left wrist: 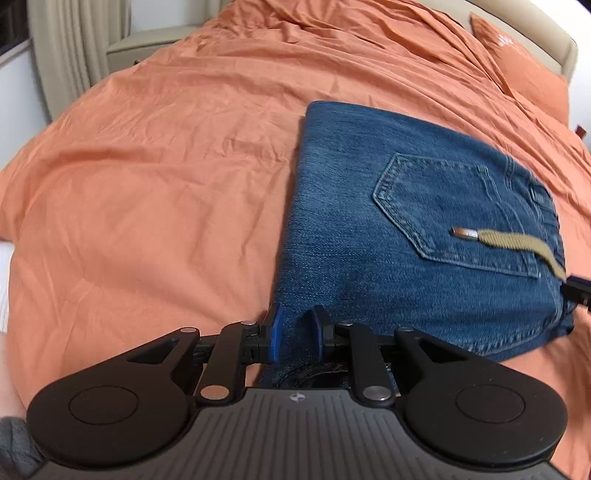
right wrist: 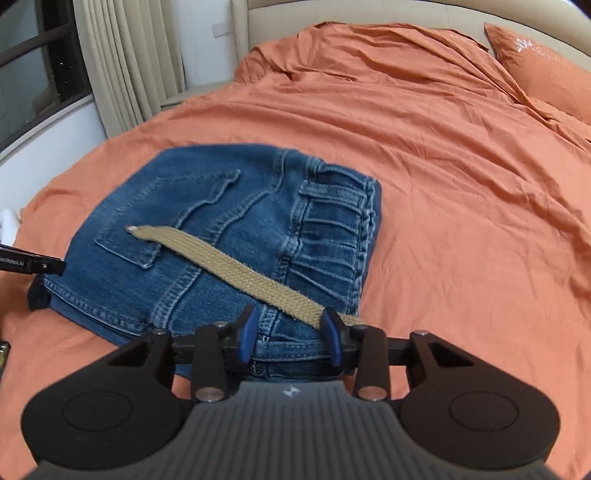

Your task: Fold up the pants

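Observation:
The blue jeans (left wrist: 406, 229) lie folded into a compact stack on the orange bedspread (left wrist: 147, 184), back pocket up. A tan woven belt (left wrist: 517, 243) with a metal tip lies across the pocket. My left gripper (left wrist: 295, 328) has its blue pads on either side of the near left corner of the stack, jaws partly apart with denim between them. In the right wrist view the jeans (right wrist: 221, 229) and belt (right wrist: 240, 269) show from the waistband side. My right gripper (right wrist: 290, 332) straddles the near waistband edge and the belt, jaws apart.
An orange pillow (right wrist: 546, 70) lies at the far right against the beige headboard (right wrist: 332, 14). Curtains (right wrist: 125, 62) and a window are at the far left. Wrinkled bedspread (right wrist: 461, 184) stretches beyond the jeans. The other gripper's tip (right wrist: 33, 262) shows at the left edge.

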A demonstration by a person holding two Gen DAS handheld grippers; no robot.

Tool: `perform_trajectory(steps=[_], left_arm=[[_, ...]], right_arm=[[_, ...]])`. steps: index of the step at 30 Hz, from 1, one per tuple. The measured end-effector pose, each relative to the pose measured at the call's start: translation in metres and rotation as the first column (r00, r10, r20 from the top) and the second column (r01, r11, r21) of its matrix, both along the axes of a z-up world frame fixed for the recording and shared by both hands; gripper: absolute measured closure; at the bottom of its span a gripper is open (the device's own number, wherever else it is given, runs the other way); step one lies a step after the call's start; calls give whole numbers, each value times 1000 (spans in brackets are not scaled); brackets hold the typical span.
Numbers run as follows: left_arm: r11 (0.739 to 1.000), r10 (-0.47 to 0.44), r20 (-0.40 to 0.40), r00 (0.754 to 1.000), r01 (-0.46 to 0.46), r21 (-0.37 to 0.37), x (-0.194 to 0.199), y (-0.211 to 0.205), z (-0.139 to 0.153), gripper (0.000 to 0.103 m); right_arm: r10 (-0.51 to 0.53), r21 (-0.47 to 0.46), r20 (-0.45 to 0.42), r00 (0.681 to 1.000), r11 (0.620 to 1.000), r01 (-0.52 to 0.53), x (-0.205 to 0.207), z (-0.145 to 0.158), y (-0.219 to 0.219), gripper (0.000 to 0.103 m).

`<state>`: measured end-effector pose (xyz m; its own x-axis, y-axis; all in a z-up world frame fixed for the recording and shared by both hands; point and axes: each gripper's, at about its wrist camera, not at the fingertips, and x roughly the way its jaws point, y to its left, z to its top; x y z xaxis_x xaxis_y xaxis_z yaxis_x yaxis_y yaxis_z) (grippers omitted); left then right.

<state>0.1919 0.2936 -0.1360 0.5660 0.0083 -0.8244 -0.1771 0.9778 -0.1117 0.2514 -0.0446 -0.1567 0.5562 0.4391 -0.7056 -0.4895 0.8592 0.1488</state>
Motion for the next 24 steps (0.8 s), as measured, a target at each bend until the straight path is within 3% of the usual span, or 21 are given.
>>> perform_trajectory(steps=[3,6,11,14,17,20,22,24], left_arm=[[1000,22,20,1000,-23,20,-2,-6,17,80],[999,10,131,991,-16,46,-19,-25,46,80],[989,-55,300,952,10,150,-47,-78,103,80],[983,-108,384,917,42,177,-69,-115,136,77],[982,-141,450,882,66,178,-92,-148,163,65],[972,-151,492,858,39,231,-115,-179,180,57],[969,-140,512,847,10,248,-129,-196,187,45],[967,-139,534,834,-2,255,-145,-210,190,22]], right_arm=[[-8,-16,-1,1000,1000,8,3,7,4,69],[-23,15,4,1000,1000,23,-3,25,-1,65],[-52,42,86,995,998,49,-32,72,-16,49],[-80,68,161,984,995,70,-58,108,-30,34],[-109,83,252,962,992,90,-90,143,-42,28],[-144,92,345,927,989,120,-126,172,-54,22],[-174,105,401,899,984,143,-149,187,-62,22],[-204,111,446,871,979,172,-171,195,-68,22]])
